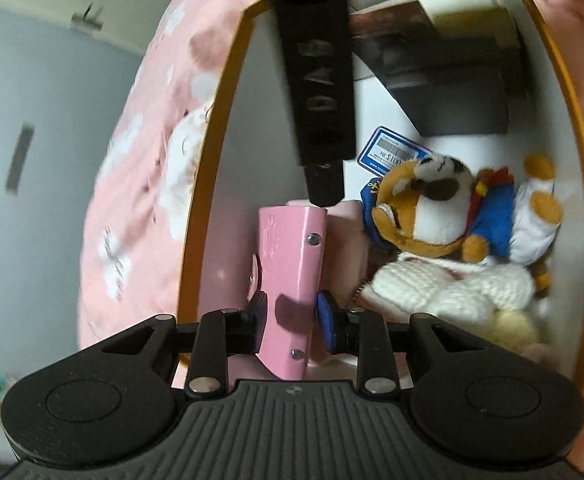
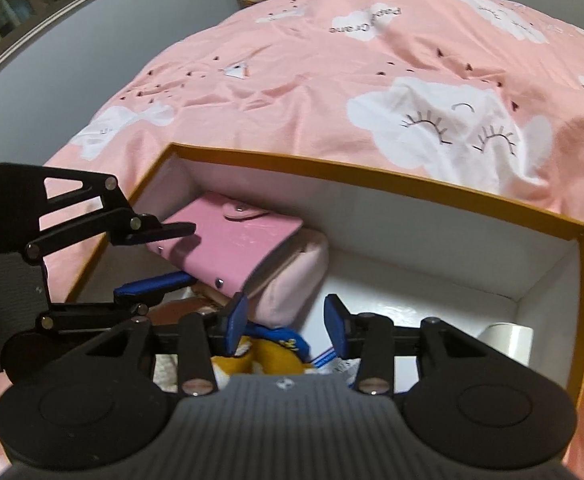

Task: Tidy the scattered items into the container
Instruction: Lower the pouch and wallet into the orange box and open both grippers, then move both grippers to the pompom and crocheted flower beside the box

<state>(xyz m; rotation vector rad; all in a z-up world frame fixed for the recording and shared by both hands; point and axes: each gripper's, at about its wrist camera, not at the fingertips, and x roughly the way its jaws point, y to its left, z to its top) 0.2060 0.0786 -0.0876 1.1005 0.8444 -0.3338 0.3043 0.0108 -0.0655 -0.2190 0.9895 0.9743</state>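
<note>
The left gripper (image 1: 289, 318) is clamped on a pink wallet (image 1: 289, 280) — its blue pads press both sides — holding it inside the box (image 1: 211, 160), near the left wall. In the right wrist view the wallet (image 2: 231, 240) rests tilted on a pale pink pouch (image 2: 292, 280). The right gripper (image 2: 285, 322) hangs over the box (image 2: 372, 170) with its fingers spread and nothing between them. A plush toy (image 1: 444, 216) and a white knitted toy (image 1: 452, 288) lie in the box — beside a blue tag (image 1: 392, 154). The box sits on a pink bedspread (image 2: 332, 80).
</note>
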